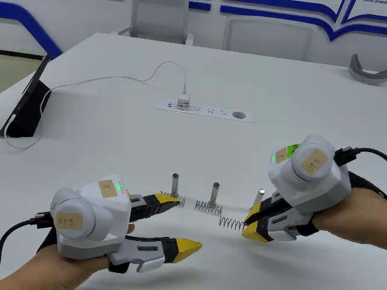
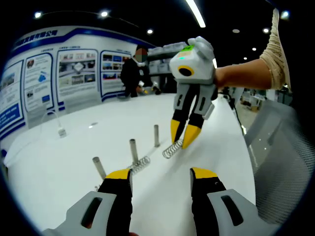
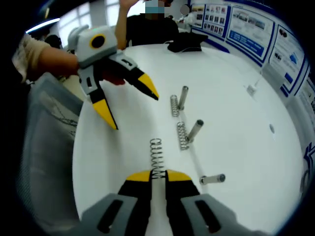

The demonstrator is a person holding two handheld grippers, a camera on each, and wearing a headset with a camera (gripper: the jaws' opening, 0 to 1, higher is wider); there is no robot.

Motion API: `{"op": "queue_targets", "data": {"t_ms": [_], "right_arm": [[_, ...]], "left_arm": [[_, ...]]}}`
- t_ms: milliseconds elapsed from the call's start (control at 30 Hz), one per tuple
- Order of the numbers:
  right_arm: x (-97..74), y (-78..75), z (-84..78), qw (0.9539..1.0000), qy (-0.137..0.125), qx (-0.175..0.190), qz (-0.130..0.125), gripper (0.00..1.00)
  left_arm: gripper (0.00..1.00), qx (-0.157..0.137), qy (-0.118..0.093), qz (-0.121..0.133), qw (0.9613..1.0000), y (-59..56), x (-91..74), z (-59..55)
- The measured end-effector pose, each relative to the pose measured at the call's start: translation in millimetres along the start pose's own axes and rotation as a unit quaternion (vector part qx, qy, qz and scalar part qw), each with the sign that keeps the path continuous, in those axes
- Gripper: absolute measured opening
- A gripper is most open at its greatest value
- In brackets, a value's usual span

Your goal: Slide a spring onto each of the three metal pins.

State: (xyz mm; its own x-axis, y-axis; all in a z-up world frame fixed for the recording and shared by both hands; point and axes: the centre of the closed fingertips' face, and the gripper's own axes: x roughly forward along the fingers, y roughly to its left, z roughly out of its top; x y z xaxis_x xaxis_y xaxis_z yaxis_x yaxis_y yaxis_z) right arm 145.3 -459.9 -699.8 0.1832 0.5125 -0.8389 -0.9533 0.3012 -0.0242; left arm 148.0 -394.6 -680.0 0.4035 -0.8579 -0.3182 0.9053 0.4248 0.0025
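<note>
R gripper [image 3: 157,173] is pressed together on the near end of a spring [image 3: 156,153]. The coil pokes straight out ahead of the jaws, low over the table [image 3: 221,73], prob touching it but can't say for sure. Just off to one side stands the nearest pin [image 3: 212,179]. Further out are the middle pin [image 3: 195,130] and far pin [image 3: 183,97], w/ the second spring [image 3: 182,136] and third spring [image 3: 173,105] lying loose right beside them. L gripper [image 2: 161,174] is spread wide w/ nothing in it, hovering near the far pin.

So imo this is step 1: first spring grabbed, 0 of 3 pins loaded. Next move needs the spring lifted, tipped so its free end faces down, centred over the nearest pin's top, then lowered w/o the coil flexing off-axis. L gripper could steady it tbh.
</note>
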Motion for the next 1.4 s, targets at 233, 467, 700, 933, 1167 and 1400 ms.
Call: {"op": "queue_targets", "data": {"t_ms": [233, 467, 700, 933, 1167, 1400], "right_arm": [[0.2, 8.3, 9.9, 0.9996, -0.001, -0.024, 0.013, 0.11], [0.6, 16.4, 17.9, 0.9987, -0.001, -0.046, 0.024, 0.11], [2.0, 22.4, 20.9, 0.9973, 0.004, -0.065, 0.033, 0.11], [2.2, 26.7, 22.6, 0.9960, 0.007, -0.081, 0.039, 0.11], [1.1, 29.1, 22.0, 0.9953, 0.010, -0.085, 0.044, 0.11], [-5.6, 31.9, 26.7, 0.9946, 0.006, -0.089, 0.052, 0.11]], "left_arm": [[0.42, 0.012, 0.000, -0.019, 0.9997, -10.6, 10.1, 2.5], [0.35, 0.025, 0.002, -0.034, 0.9991, -18.7, 16.1, 3.6], [0.29, 0.037, 0.001, -0.042, 0.9984, -23.4, 18.7, 4.5], [0.22, 0.055, 0.003, -0.051, 0.9972, -28.4, 21.0, 4.0], [0.15, 0.071, 0.007, -0.052, 0.9961, -29.8, 22.7, 2.2], [0.12, 0.080, 0.015, -0.052, 0.9953, -30.8, 23.0, -1.0]]}}
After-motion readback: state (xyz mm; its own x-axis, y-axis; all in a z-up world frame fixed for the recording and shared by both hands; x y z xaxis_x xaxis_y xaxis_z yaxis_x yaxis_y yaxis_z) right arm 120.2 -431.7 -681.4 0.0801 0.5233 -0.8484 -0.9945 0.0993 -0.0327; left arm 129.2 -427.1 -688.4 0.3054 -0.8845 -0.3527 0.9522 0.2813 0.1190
